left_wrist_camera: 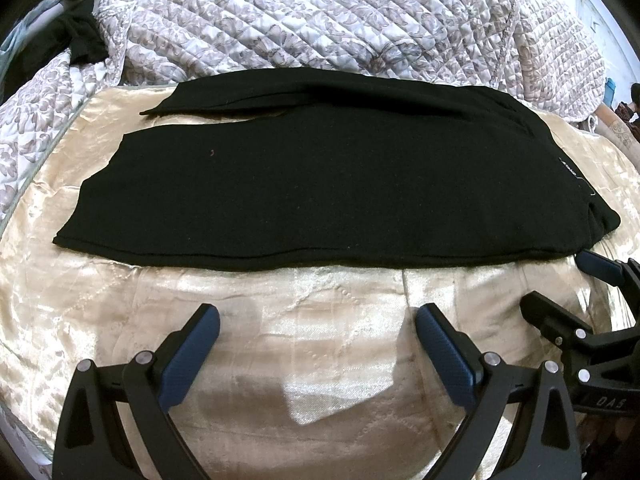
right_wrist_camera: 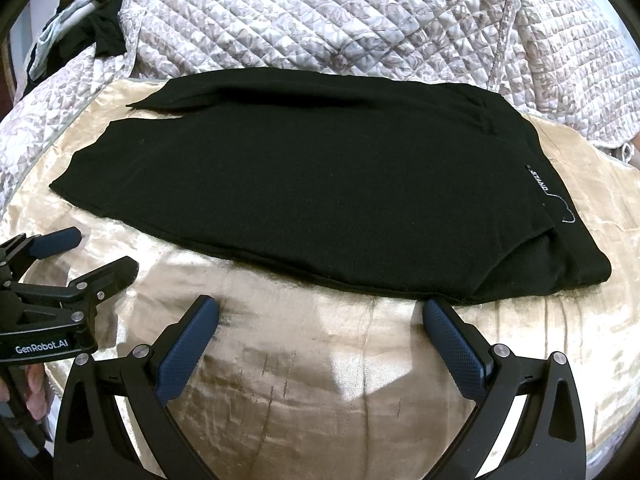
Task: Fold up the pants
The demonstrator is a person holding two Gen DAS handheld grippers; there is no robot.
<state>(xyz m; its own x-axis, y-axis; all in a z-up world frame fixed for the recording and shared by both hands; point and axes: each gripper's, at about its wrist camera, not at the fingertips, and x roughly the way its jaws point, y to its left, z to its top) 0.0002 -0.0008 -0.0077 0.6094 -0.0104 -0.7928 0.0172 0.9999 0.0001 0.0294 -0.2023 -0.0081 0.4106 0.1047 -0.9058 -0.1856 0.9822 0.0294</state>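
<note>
Black pants (left_wrist_camera: 312,184) (right_wrist_camera: 304,184) lie flat across a shiny cream cover (left_wrist_camera: 320,360) (right_wrist_camera: 320,380), legs pointing left, waistband with a small white-lettered label (right_wrist_camera: 538,179) at the right. The far leg lies slightly apart from the near one at the left end. My left gripper (left_wrist_camera: 318,320) is open just in front of the pants' near edge, holding nothing. My right gripper (right_wrist_camera: 320,312) is open too, its right fingertip almost at the near hem by the waist. Each gripper shows in the other's view: the right gripper (left_wrist_camera: 568,284) at the right edge, the left gripper (right_wrist_camera: 88,252) at the left.
A quilted grey-white floral bedspread (left_wrist_camera: 320,20) (right_wrist_camera: 340,20) is bunched up behind the pants. A dark garment (left_wrist_camera: 80,36) (right_wrist_camera: 100,36) lies at the far left corner. A hand (right_wrist_camera: 36,392) holds the left gripper's handle.
</note>
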